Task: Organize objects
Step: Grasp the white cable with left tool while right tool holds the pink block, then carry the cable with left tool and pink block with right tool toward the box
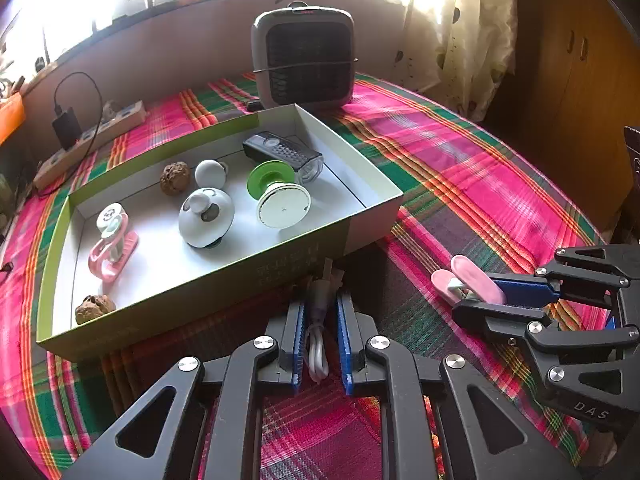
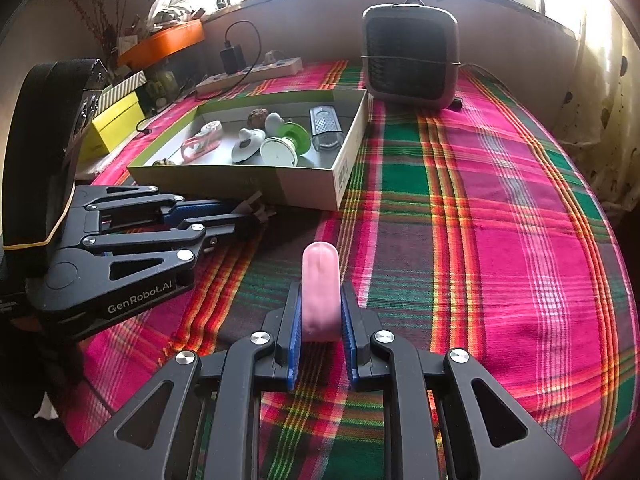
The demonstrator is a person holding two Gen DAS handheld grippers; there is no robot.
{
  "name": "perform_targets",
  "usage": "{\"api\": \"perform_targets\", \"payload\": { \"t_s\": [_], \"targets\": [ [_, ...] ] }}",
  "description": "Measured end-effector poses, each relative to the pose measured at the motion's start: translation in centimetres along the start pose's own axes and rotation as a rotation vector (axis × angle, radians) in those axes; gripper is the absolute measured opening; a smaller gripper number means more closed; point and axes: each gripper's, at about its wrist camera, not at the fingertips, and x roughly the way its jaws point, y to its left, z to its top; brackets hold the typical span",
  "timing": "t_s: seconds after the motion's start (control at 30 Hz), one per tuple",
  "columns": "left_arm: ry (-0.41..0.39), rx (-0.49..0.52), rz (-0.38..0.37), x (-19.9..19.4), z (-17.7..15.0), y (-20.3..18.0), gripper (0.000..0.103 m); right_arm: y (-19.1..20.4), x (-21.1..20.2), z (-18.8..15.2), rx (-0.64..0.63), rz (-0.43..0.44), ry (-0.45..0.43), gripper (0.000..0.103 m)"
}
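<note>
Left wrist view: left claw [image 1: 321, 338] pinches a white cable [image 1: 318, 354], just before the box [image 1: 372, 222].
Right wrist view: right claw [image 2: 320, 326] clamps a pink clip [image 2: 321, 292] over the plaid cloth [image 2: 500, 240].
Box: holds small gadgets.

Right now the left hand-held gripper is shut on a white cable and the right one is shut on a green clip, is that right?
Not quite. The right hand-held gripper is shut on a pink clip, not a green one; the right wrist view shows it. The left hand-held gripper is indeed shut on the white cable.
</note>
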Motion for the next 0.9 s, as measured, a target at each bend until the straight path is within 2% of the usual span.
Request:
{"api": "perform_targets", "payload": {
  "t_s": [0.9],
  "targets": [
    [-0.014,-0.016,-0.007,-0.79,-0.48,0.07,0.012,0.16,-0.1,-0.02,0.004,-0.005,-0.01,0.019]
  ]
}}
